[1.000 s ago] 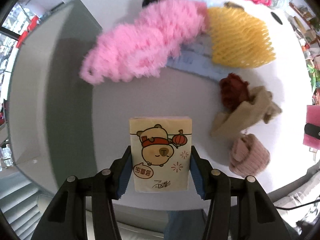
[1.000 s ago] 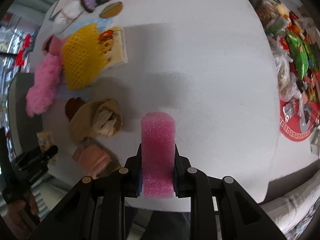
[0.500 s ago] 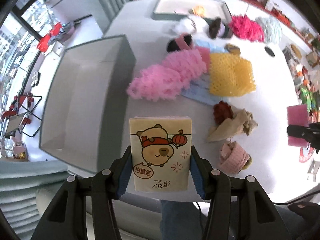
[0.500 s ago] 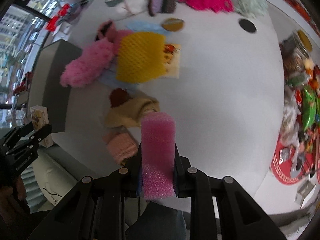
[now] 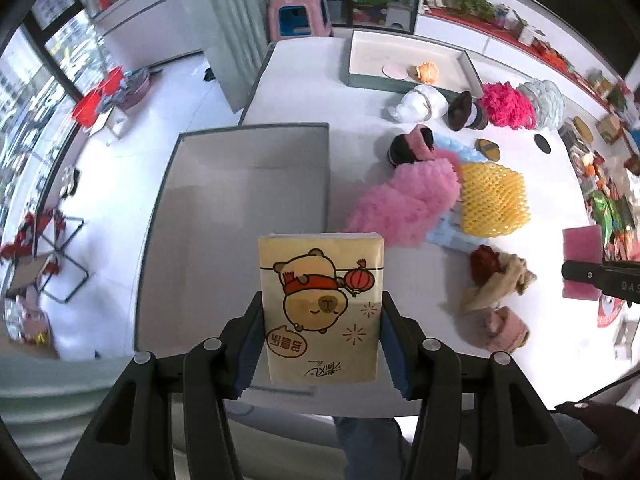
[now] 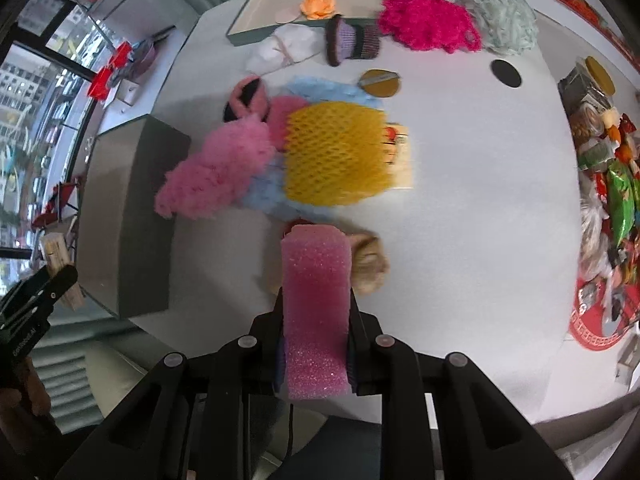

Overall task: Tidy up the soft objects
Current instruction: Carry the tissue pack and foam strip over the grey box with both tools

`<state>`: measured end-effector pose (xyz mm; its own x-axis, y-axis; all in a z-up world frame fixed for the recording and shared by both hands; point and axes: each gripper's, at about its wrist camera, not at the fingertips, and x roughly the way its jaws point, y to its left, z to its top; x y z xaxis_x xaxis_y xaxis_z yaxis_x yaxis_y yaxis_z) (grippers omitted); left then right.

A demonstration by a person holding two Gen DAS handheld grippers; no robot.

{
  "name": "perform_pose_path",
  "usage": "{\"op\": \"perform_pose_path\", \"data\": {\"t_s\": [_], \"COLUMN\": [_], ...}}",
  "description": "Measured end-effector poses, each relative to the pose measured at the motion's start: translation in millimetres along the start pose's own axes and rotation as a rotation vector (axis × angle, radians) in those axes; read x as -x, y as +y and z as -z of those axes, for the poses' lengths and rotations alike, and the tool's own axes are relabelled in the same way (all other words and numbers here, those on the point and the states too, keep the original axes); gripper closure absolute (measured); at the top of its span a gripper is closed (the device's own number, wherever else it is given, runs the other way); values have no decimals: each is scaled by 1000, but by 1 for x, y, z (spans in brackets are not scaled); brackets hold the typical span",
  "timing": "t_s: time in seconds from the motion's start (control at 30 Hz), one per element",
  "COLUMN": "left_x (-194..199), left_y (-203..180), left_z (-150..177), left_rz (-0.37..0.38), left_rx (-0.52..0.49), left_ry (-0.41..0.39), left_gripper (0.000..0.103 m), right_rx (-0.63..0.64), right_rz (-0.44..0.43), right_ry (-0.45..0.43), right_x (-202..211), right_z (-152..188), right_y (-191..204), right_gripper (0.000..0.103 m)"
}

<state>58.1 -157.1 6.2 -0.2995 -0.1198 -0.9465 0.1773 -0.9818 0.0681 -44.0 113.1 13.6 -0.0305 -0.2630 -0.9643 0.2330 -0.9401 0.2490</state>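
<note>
My left gripper (image 5: 322,356) is shut on a yellow tissue pack (image 5: 322,308) with a cartoon bear, held high above the near edge of a grey empty box (image 5: 240,216). My right gripper (image 6: 316,344) is shut on a pink foam sponge (image 6: 316,300), held high above the white table (image 6: 460,160); it also shows in the left wrist view (image 5: 582,262). On the table lie a pink fluffy piece (image 5: 404,204), a yellow foam net (image 5: 492,200), a tan cloth (image 5: 496,284) and a pink knitted hat (image 5: 504,330).
A second grey tray (image 5: 408,66) at the table's far side holds an orange flower (image 5: 428,72). Near it lie a white bundle (image 5: 420,102), a magenta fluffy piece (image 5: 506,104) and a pale green one (image 5: 542,98). Snack packets (image 6: 616,200) crowd the right edge.
Both grippers have risen well above the table, each still holding its object. The left one has shifted left over the grey box; the whole table has come into view.
</note>
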Motion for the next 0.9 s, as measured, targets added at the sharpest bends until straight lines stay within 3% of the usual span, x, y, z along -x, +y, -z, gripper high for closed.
{"op": "perform_pose_path", "data": {"t_s": [0.43,0.9], "left_x": [-6,-11], "left_y": [68,116], "left_z": [-8,0], "left_rz": [25,6], "left_rx": [48,47], "left_ry": [-49,-50], "left_gripper": [49,49], "right_rx": [88,57], "right_rz": [51,58], "right_ry": [-13,-12], "right_x": [-11,-30], "right_z": [-17,-8], "right_y": [87,119], "right_gripper": [78,78]}}
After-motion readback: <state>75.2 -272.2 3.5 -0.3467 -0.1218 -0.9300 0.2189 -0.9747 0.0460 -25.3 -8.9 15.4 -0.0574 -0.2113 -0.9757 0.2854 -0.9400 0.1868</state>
